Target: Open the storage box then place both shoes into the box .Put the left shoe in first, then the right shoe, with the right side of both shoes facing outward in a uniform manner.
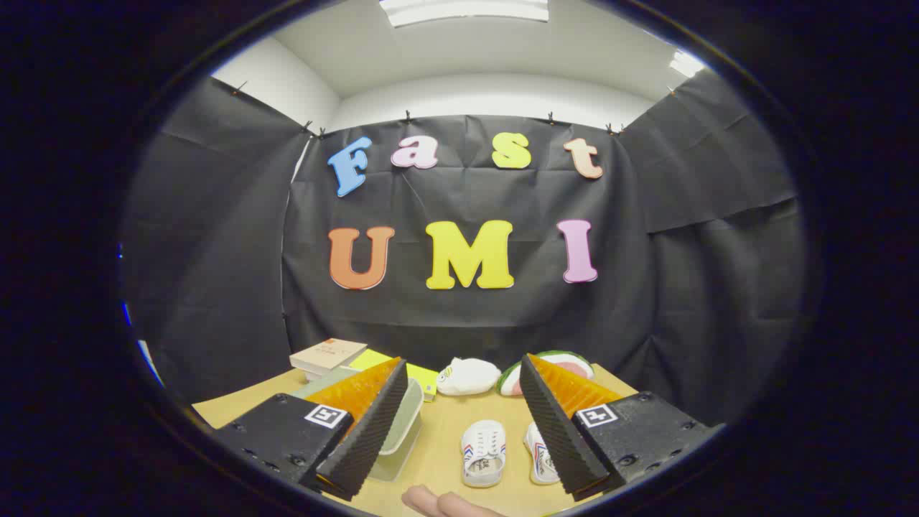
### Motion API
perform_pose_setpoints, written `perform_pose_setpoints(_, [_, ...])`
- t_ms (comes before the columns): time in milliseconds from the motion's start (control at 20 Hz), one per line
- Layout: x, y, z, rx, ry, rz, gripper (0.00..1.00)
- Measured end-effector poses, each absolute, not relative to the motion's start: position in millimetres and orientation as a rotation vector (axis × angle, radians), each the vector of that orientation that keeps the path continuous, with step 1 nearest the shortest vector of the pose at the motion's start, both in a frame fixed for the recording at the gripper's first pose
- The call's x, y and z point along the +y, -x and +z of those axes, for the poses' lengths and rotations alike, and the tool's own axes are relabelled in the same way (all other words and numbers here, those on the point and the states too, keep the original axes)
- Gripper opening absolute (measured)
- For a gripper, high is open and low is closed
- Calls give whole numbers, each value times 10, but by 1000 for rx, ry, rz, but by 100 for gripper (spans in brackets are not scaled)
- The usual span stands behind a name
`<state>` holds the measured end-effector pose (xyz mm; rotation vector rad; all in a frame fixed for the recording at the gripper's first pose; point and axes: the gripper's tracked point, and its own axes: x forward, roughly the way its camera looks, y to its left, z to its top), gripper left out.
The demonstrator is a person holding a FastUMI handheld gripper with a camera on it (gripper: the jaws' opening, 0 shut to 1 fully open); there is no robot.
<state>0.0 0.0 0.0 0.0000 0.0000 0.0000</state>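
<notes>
From my seat at the controls, the two-finger gripper (463,424) hangs above a pale wooden table (441,438) with its black ribbed, orange-backed fingers (553,424) spread wide and nothing between them. Through the gap I see the pair of small white canvas shoes with red and blue side stripes (502,454), standing side by side and just apart; the right-hand one is half hidden behind my right finger. Their long axes run roughly from six to twelve o'clock, though I cannot tell which end is the toe.

At about ten o'clock from the shoes sits the translucent, pale green plastic storage box (403,424), largely covered by my left finger, so I cannot tell whether its lid is on. Beyond it lie a flat yellow-green card (416,373) and a tan closed book (327,355). At twelve o'clock from the shoes rests a soft white plush toy (468,376), and at one o'clock a rounded watermelon-slice cushion with green rim and pink face (567,365). At six o'clock, fingertips of a person's hand (445,504) rest on the table edge.
</notes>
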Motion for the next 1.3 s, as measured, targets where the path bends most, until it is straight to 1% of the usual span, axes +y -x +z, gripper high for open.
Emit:
perform_pose_setpoints(200, [50, -45, -190, 18, 30, 0, 100])
perform_pose_setpoints(550, [-157, -154, -343, 22, 17, -40, 100])
perform_pose_setpoints(950, [-414, -629, -336, 46, -14, -41, 100])
perform_pose_setpoints(1100, [-458, -841, -392, 97, -47, -15, 100])
perform_pose_setpoints(1300, [-393, -1138, -610, 199, -112, 67, 100])
